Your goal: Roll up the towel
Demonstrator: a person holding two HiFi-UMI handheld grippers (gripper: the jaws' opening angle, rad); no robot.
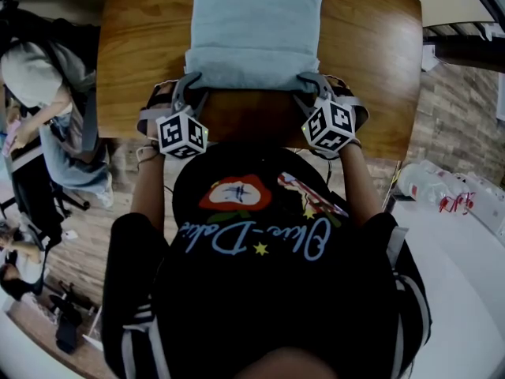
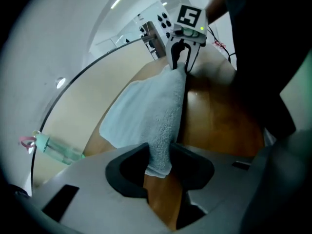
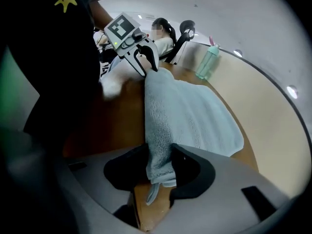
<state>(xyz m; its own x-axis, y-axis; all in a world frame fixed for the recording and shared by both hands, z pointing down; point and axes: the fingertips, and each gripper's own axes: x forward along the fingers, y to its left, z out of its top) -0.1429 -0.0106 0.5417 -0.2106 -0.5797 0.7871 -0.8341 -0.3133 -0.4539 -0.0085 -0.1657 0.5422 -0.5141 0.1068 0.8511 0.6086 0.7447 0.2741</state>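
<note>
Pale blue towel, spread on the wooden worktop, near edge lifted into a fold. Near corners caught between jaws: one in the left hand-held gripper, the other in the right hand-held gripper, both seemingly clamped tight. Beyond, a green bottle near the far edge.

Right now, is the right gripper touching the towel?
Touching. The right gripper view shows the towel corner pinched between the jaws of the right gripper, with cloth pressed against both.
</note>
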